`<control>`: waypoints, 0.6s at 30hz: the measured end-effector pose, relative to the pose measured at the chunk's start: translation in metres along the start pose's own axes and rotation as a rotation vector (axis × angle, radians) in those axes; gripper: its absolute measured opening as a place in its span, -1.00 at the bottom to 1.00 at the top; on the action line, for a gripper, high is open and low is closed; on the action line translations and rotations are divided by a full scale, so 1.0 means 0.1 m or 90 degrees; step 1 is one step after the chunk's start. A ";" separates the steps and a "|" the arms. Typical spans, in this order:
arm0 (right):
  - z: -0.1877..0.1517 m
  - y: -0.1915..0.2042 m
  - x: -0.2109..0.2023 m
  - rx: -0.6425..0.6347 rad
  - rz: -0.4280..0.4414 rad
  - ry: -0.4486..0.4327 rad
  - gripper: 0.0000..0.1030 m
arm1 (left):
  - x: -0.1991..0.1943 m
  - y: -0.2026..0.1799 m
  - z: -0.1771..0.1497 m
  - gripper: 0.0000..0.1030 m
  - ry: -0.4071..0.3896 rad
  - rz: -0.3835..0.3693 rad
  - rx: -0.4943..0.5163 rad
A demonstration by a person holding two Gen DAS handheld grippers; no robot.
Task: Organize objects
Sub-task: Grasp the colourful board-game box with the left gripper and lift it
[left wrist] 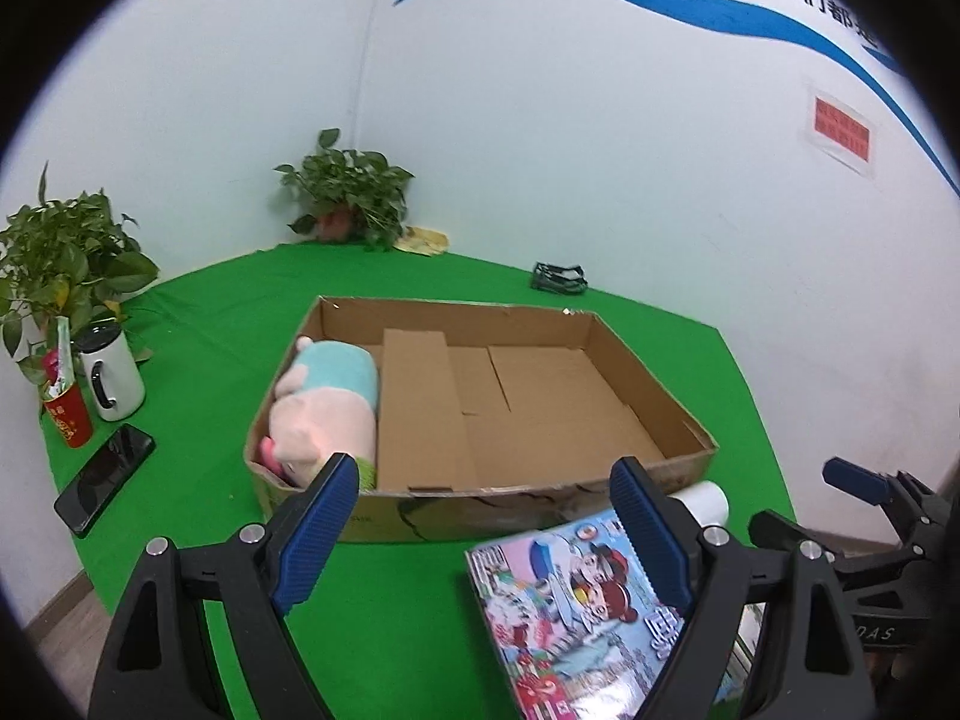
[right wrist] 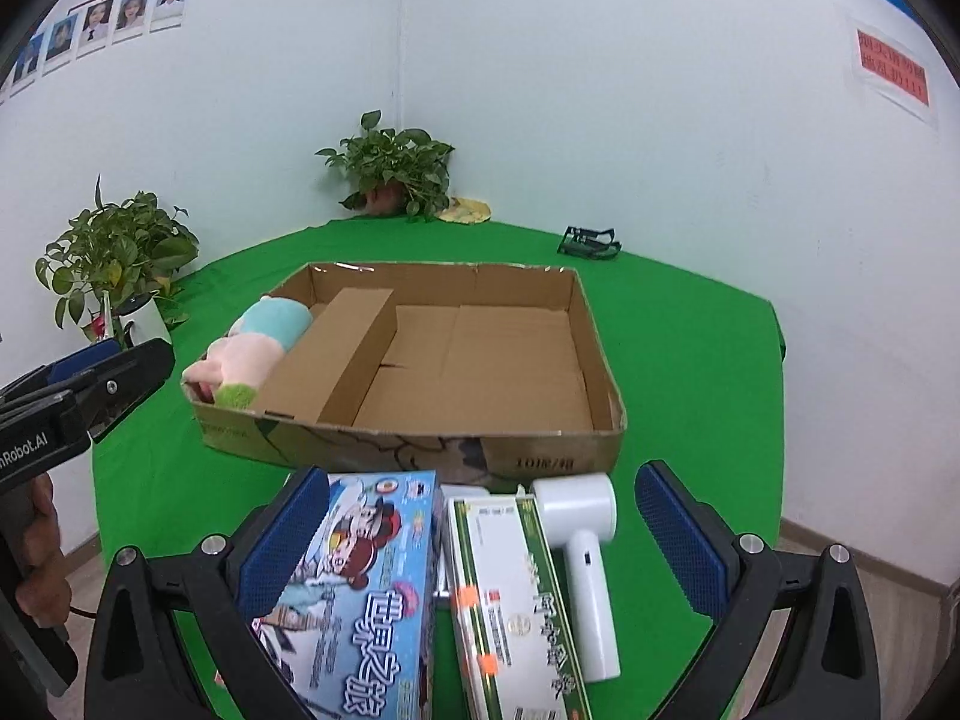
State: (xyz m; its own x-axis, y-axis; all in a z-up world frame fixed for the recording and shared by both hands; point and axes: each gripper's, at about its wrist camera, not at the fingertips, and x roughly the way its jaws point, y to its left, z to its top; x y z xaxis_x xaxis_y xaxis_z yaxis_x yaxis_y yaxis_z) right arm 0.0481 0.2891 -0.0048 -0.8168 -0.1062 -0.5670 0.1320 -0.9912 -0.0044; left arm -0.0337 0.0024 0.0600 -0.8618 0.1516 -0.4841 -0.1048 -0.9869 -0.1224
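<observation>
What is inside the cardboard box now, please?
The cardboard box holds a plush toy in its narrow left compartment, beside a cardboard divider. The larger compartment shows only bare cardboard. Whatever is under the toy is hidden.

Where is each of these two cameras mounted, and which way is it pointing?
Left wrist view: sits on the left gripper, looking forward over the picture book to the cardboard box; the right gripper shows at right.
Right wrist view: sits on the right gripper, looking over the green-and-white box and white handheld device; a hand holds the left gripper.
Both show the box, plush toy and green table.
</observation>
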 end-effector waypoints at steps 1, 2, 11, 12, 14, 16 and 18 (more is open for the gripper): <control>-0.03 -0.03 -0.02 0.002 0.006 0.003 1.00 | 0.02 -0.03 -0.02 0.67 0.006 -0.007 0.011; -0.07 -0.08 -0.02 0.002 0.009 0.005 1.00 | 0.04 -0.07 -0.05 0.66 0.018 -0.016 0.019; -0.21 -0.11 0.11 -0.011 0.060 0.047 0.91 | 0.27 0.02 -0.22 0.22 0.107 -0.098 -0.019; -0.22 -0.10 0.13 -0.011 0.073 0.050 0.86 | 0.28 0.04 -0.23 0.22 0.114 -0.107 -0.025; -0.26 -0.11 0.18 -0.004 0.084 0.053 0.79 | 0.31 0.08 -0.27 0.28 0.127 -0.121 -0.035; -0.29 -0.14 0.25 0.019 0.096 0.062 0.83 | 0.37 0.12 -0.32 0.62 0.152 -0.128 -0.038; -0.35 -0.17 0.31 0.046 0.128 0.076 1.00 | 0.45 0.18 -0.40 0.62 0.181 -0.144 -0.055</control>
State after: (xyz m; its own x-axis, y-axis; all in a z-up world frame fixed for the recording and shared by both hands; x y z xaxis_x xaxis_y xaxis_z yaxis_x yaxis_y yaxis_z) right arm 0.0398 0.3056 -0.0510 -0.7054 -0.2961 -0.6440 0.2407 -0.9547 0.1753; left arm -0.0546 -0.0062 0.0016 -0.6484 0.3861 -0.6561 -0.2238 -0.9204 -0.3206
